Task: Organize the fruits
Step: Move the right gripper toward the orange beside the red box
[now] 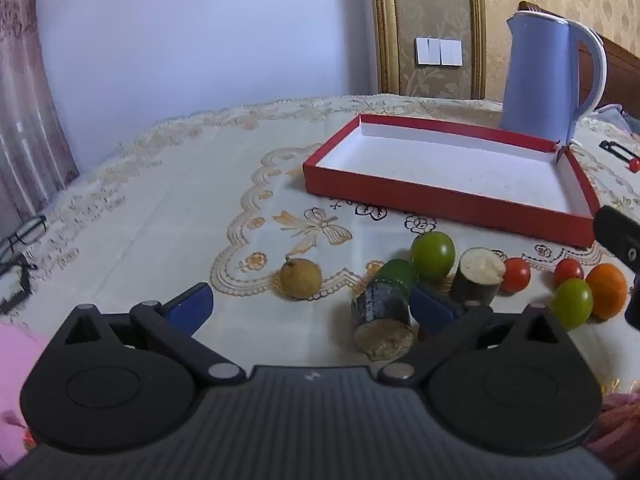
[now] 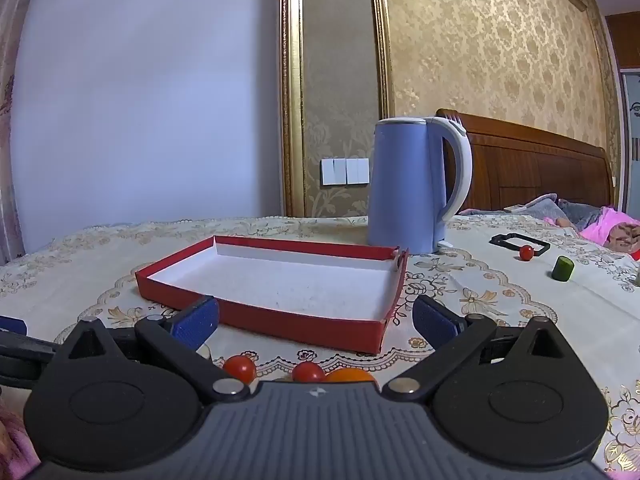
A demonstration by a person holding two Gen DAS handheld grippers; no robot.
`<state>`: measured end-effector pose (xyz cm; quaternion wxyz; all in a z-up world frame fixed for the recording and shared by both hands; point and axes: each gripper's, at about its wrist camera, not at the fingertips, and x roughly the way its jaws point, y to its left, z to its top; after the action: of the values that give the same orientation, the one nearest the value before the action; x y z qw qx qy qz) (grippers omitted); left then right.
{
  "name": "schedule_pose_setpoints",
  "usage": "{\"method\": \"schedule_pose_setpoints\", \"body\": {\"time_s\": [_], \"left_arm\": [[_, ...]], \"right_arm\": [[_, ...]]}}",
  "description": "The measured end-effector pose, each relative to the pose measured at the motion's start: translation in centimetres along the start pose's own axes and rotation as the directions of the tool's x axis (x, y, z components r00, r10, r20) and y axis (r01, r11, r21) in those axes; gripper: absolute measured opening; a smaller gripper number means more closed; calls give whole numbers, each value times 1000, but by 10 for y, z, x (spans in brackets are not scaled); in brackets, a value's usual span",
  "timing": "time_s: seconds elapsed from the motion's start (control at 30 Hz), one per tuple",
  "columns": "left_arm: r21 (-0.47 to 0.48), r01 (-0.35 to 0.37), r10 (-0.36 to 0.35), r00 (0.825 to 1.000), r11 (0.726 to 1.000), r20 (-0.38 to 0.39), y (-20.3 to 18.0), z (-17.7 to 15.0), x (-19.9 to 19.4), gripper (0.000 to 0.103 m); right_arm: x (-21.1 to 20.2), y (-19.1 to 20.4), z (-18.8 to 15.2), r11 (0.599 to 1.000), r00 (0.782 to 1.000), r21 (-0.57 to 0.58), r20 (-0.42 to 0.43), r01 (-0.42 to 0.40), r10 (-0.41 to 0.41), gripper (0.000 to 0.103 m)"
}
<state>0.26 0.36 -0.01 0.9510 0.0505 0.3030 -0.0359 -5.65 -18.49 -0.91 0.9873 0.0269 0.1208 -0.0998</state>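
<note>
An empty red tray with a white inside (image 1: 448,164) lies on the table; it also shows in the right wrist view (image 2: 280,280). In front of it lie a brown pear-like fruit (image 1: 301,279), a green fruit (image 1: 433,251), two dark cut stalk pieces (image 1: 382,326) (image 1: 478,276), a cucumber piece (image 1: 398,274), two red tomatoes (image 1: 516,275) (image 1: 568,270), another green fruit (image 1: 572,303) and an orange (image 1: 606,290). My left gripper (image 1: 312,306) is open and empty, just short of the fruit. My right gripper (image 2: 316,320) is open and empty above two tomatoes (image 2: 240,368) (image 2: 308,372) and the orange (image 2: 350,376).
A blue kettle (image 2: 408,188) stands behind the tray. At the far right lie a black frame (image 2: 520,242), a red tomato (image 2: 526,253) and a green cucumber piece (image 2: 563,268). Glasses (image 1: 24,234) lie at the table's left edge. A bed is behind.
</note>
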Motion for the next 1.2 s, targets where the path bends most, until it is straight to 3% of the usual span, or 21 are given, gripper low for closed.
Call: {"method": "schedule_pose_setpoints", "body": {"time_s": [0.1, 0.2, 0.43, 0.67, 0.87, 1.2], "left_arm": [[-41, 16, -16, 1000, 999, -5, 14, 1, -3, 103], [-22, 3, -3, 1000, 1000, 4, 13, 0, -3, 103], [32, -48, 45, 994, 998, 101, -9, -6, -23, 103], [34, -29, 25, 993, 999, 116, -13, -8, -30, 103], [2, -61, 60, 990, 998, 132, -11, -5, -31, 103], [1, -53, 53, 992, 999, 118, -14, -5, -25, 103]], "right_arm": [[1, 0, 0, 1000, 1000, -24, -5, 11, -11, 103], [4, 1, -1, 1000, 1000, -11, -22, 10, -10, 103], [5, -3, -3, 1000, 999, -11, -27, 22, -23, 103], [4, -2, -1, 999, 998, -17, -38, 50, -50, 103], [0, -1, 0, 998, 998, -30, -35, 58, -59, 103], [4, -1, -4, 999, 996, -18, -89, 27, -28, 103]]}}
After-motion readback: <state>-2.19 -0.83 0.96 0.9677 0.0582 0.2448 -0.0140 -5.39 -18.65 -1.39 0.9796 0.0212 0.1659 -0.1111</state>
